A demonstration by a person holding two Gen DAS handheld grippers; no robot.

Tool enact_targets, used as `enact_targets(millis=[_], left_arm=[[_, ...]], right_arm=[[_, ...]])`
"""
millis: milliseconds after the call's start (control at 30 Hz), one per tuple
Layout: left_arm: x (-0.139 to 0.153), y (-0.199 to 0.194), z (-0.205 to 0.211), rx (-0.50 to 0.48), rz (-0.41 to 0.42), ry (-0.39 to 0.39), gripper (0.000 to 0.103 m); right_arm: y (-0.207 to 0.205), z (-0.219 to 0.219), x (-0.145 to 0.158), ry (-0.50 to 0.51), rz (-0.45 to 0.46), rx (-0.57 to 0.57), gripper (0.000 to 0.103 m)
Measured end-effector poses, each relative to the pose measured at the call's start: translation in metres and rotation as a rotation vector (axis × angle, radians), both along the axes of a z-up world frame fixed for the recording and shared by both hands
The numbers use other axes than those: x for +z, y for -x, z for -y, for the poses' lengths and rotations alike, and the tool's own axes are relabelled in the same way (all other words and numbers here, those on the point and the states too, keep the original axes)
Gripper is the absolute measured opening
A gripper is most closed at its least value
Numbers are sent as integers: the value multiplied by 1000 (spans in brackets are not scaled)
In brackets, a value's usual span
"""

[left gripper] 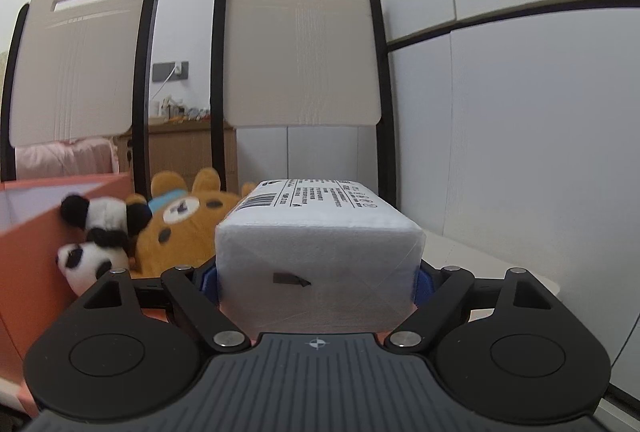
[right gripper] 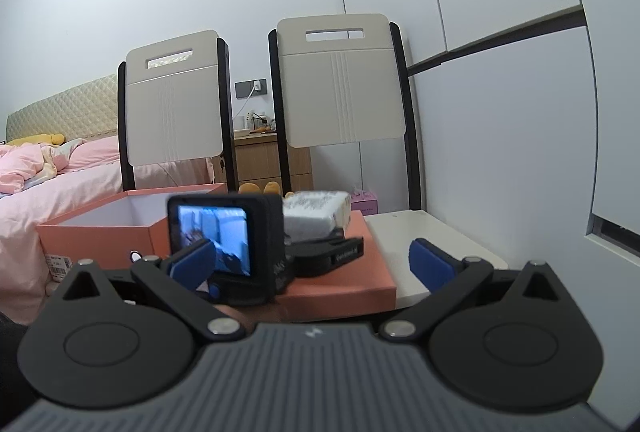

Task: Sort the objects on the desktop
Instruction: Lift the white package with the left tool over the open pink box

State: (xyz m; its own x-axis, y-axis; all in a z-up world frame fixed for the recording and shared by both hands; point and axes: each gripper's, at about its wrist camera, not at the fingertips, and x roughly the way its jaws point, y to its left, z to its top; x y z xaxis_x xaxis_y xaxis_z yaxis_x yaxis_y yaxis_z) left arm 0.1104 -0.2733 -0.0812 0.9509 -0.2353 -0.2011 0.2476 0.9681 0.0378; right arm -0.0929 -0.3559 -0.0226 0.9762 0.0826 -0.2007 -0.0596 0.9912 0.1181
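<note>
My left gripper [left gripper: 318, 282] is shut on a white tissue pack [left gripper: 320, 244] with a barcode label on top and holds it above the orange lid. The right wrist view shows the same pack [right gripper: 314, 216] held by the left gripper [right gripper: 320, 252], whose camera unit [right gripper: 224, 244] faces me. A brown teddy bear [left gripper: 188, 228] and two small panda plushes [left gripper: 100, 236] lie beside the open orange box [left gripper: 36, 244]. My right gripper [right gripper: 312, 264] is open and empty, behind the left one.
The orange box [right gripper: 132, 220] and its lid [right gripper: 344, 284] sit on a white table [right gripper: 432, 232]. Two chair backs [left gripper: 300, 52] stand behind the table. A pink tissue box [right gripper: 364, 202] is at the back. A bed [right gripper: 60, 172] lies to the left.
</note>
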Motion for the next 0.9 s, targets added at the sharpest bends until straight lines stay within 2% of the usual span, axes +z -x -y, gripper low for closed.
enact_targets(millis=[300,467,600,733,800,900], left_arm=[[48,9,-30,-21,77,5,87],[74,6,-69,8,111,-9,87],[88,1,-110,67,150,-58,87],[93,-11,-151,162,158,-66,87],[89,-15,-167,213,161,-68,87],[78,-23,-185,238,134,-56,87]], right_arm=[[-8,-13,0,19,-13,19,103],[-17,-26,1,22,-18,55,103],[-29,-42,2,19,-27,104,103],[-42,-60,2,22,-41,151,103],[-47,-69,2,17,-45,169,103],[-56,-82,1,15,-51,187,103]])
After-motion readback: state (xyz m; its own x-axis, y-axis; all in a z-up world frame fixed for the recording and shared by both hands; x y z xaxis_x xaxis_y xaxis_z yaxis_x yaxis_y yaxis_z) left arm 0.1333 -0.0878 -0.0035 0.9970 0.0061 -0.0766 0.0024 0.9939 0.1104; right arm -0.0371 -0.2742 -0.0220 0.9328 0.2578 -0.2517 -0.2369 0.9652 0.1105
